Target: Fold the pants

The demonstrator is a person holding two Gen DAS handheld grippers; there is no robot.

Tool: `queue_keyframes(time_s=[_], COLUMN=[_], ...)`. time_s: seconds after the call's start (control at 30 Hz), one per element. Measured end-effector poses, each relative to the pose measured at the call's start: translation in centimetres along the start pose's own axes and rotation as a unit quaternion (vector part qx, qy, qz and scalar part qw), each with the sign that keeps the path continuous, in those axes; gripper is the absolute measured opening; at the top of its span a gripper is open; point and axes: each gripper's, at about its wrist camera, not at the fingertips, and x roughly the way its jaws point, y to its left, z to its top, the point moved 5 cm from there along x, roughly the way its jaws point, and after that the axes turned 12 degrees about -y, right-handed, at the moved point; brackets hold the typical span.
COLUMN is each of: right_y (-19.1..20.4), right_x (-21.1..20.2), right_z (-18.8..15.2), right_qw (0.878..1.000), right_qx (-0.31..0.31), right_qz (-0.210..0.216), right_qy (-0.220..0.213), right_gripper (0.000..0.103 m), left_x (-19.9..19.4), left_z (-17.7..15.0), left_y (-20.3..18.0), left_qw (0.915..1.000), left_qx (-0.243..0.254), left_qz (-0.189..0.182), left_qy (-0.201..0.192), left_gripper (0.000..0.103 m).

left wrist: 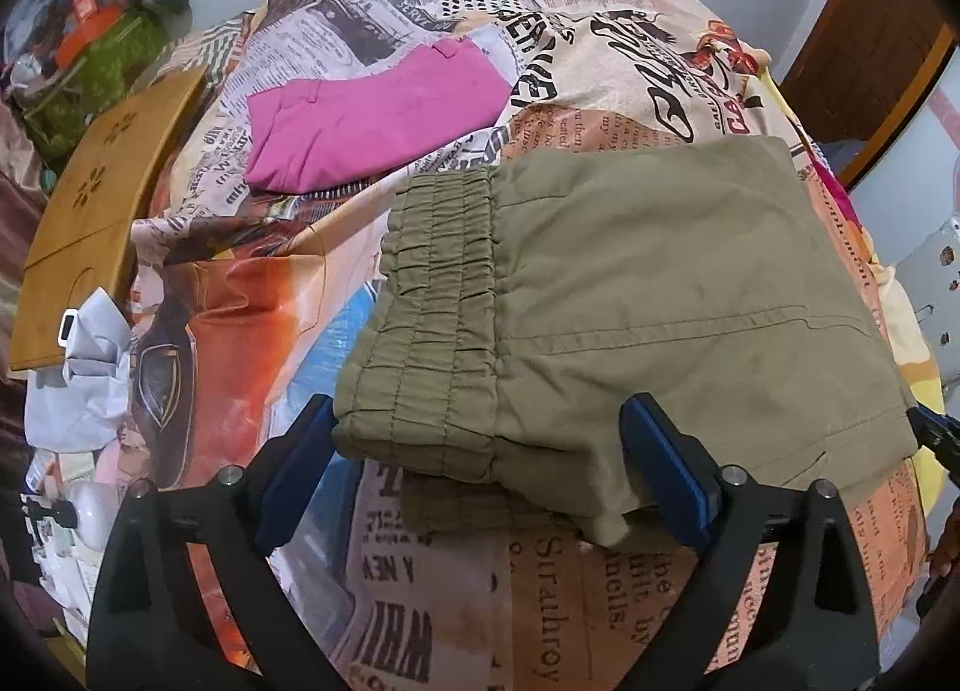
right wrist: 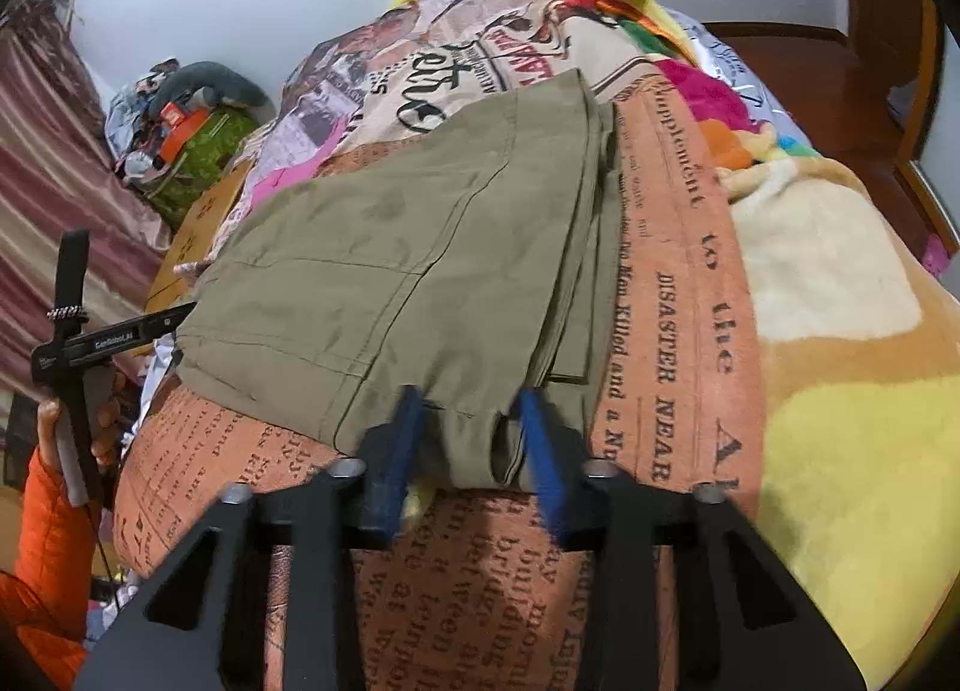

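Note:
Olive-green pants (left wrist: 630, 301) lie folded on a newspaper-print bedspread (left wrist: 456, 589), the elastic waistband (left wrist: 432, 319) on the left. My left gripper (left wrist: 480, 445) is open, its blue fingers (left wrist: 666, 463) set either side of the near edge at the waistband corner. In the right wrist view the same pants (right wrist: 390, 271) lie with stacked leg layers along their right edge. My right gripper (right wrist: 474, 439) is partly open, its blue fingers (right wrist: 396, 451) around a bunched bit of the near edge. The left gripper shows at the left in the right wrist view (right wrist: 114, 337).
Folded pink pants (left wrist: 372, 120) lie farther back on the bed. A wooden board (left wrist: 102, 199) and a pile of bags (left wrist: 102, 30) sit at the left. A colourful fleece blanket (right wrist: 840, 361) covers the bed's right side. A wooden door (left wrist: 876, 42) stands behind.

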Motion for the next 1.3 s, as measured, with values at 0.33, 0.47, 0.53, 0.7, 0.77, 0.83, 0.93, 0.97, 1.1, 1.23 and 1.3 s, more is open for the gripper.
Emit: queue_keyframes(time_s=[0.33,0.47,0.53,0.7,0.77,0.83,0.93,0.97,1.1,1.23,1.3], right_y=[-1.7,-1.9,-1.4,0.8,2.6,4.2,7.3,8.3,11.0,12.3,12.6], right_x=[0.8,0.8,0.2,-2.2,-2.9,-2.8,-2.1,-1.7,0.5,2.8,3.8], right_z=[0.4,0.7,1.2,3.6,4.2,4.5,4.3,4.1,3.0,1.7,1.3], right_qw=[0.997,0.997,0.995,0.995,0.993,0.991,0.987,0.986,0.979,0.974,0.972], right_qx=[-0.053,-0.053,-0.068,-0.081,-0.100,-0.120,-0.153,-0.163,-0.197,-0.221,-0.228], right_qz=[-0.055,-0.058,-0.070,-0.053,-0.038,-0.026,0.007,0.015,0.040,0.050,0.053], right_qy=[0.001,0.012,0.007,-0.030,-0.043,-0.049,-0.046,-0.042,-0.018,0.016,0.031], right_gripper=[0.011,0.012,0.013,0.018,0.025,0.033,0.041,0.042,0.042,0.042,0.042], left_x=[-1.1,-1.4,-2.0,-4.7,-5.6,-6.0,-5.6,-5.4,-4.2,-3.3,-3.1], left_z=[-0.4,-0.2,0.1,1.1,1.2,1.0,0.1,-0.1,-1.0,-1.5,-1.5], left_y=[-2.0,-1.9,-1.7,-1.8,-2.1,-2.5,-3.1,-3.3,-3.8,-4.9,-5.3], left_qw=[0.9992,0.9993,0.9994,0.9969,0.9949,0.9928,0.9881,0.9869,0.9862,0.9810,0.9798], left_qx=[0.039,0.037,0.034,0.061,0.079,0.098,0.137,0.145,0.157,0.187,0.192], left_qz=[-0.006,-0.006,-0.007,0.008,0.014,0.018,0.033,0.038,0.033,0.035,0.038], left_qy=[-0.007,-0.004,-0.007,-0.049,-0.061,-0.066,-0.061,-0.058,-0.040,-0.038,-0.040], left_gripper=[0.096,0.096,0.096,0.096,0.096,0.096,0.096,0.096,0.096,0.096,0.096])
